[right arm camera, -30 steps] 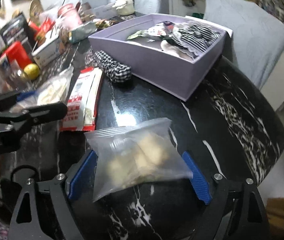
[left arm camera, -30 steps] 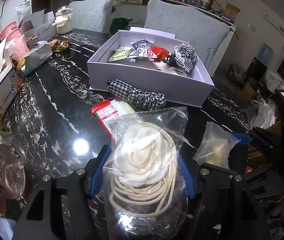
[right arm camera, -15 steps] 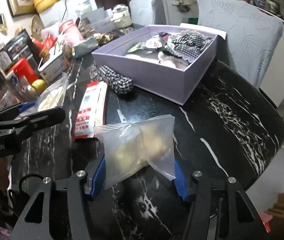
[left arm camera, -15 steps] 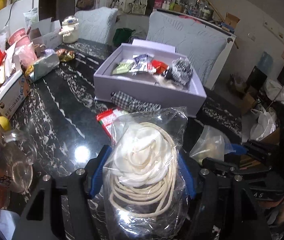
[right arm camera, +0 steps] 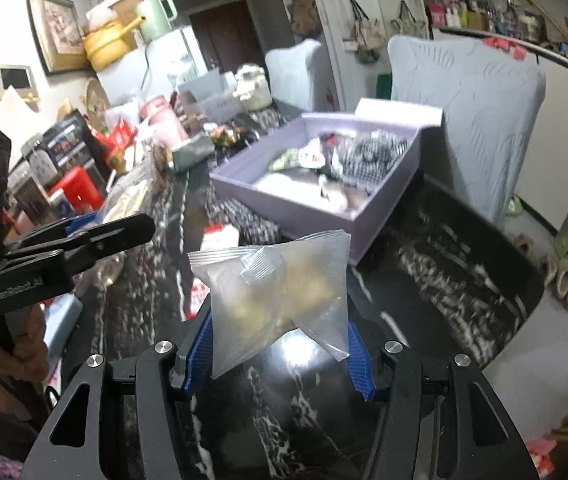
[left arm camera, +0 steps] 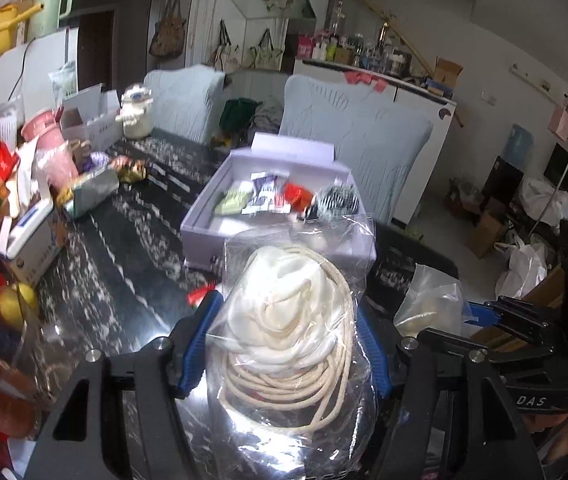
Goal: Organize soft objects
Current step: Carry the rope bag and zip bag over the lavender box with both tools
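Both claws have risen off the tabletop (right arm camera: pixel 464 264) since a second ago, bags lifted with them. Left claw (left arm camera: pixel 290 344) pinches a crinkly clear rope bag (left arm camera: pixel 288 320), cream cord coiled under a soft white bundle. Right claw (right arm camera: pixel 279 344) pinches a frosted zip bag (right arm camera: pixel 275 284) of pale yellowish lumps, sagging between blue ribbed pads (right arm camera: pixel 358 364). Below: glossy black marble, white veins; bare stretch toward the right rounded edge. Farther on, the lavender box (right arm camera: pixel 312 216), square, rigid, open-topped, sits mid-table holding packets and checked fabric (right arm camera: pixel 368 156). Left of it, clutter crowds the tabletop edge. Padded grey chair (right arm camera: pixel 468 92) stands close behind the box.
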Action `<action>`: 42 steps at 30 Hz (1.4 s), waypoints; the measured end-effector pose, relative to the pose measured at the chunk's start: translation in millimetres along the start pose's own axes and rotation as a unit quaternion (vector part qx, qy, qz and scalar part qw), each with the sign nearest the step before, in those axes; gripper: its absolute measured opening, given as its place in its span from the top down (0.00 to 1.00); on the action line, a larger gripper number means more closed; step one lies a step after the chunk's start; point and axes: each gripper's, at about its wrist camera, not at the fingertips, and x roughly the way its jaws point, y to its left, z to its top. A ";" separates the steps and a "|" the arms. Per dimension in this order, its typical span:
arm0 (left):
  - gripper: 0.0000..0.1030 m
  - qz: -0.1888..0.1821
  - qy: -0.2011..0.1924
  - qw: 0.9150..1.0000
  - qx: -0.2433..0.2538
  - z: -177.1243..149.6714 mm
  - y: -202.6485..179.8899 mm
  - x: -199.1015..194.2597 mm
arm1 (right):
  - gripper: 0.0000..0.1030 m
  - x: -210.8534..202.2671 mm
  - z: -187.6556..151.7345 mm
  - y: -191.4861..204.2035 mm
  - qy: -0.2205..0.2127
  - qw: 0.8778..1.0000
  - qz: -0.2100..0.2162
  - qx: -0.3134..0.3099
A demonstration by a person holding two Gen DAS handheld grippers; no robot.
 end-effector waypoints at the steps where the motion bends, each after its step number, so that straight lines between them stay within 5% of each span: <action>1: 0.38 0.000 -0.005 1.000 0.002 4.3 -1.4 -1.4 | 0.45 -2.9 3.6 0.3 -0.005 1.000 0.000 -0.002; 20: 0.38 -0.021 -0.073 0.996 0.037 80.6 -32.3 10.9 | 0.45 -27.3 72.4 -20.4 -0.075 0.997 0.011 -0.011; 42: 0.38 -0.010 -0.083 0.995 0.049 148.3 -5.2 85.1 | 0.45 24.1 150.6 -53.9 -0.092 0.995 -0.028 -0.015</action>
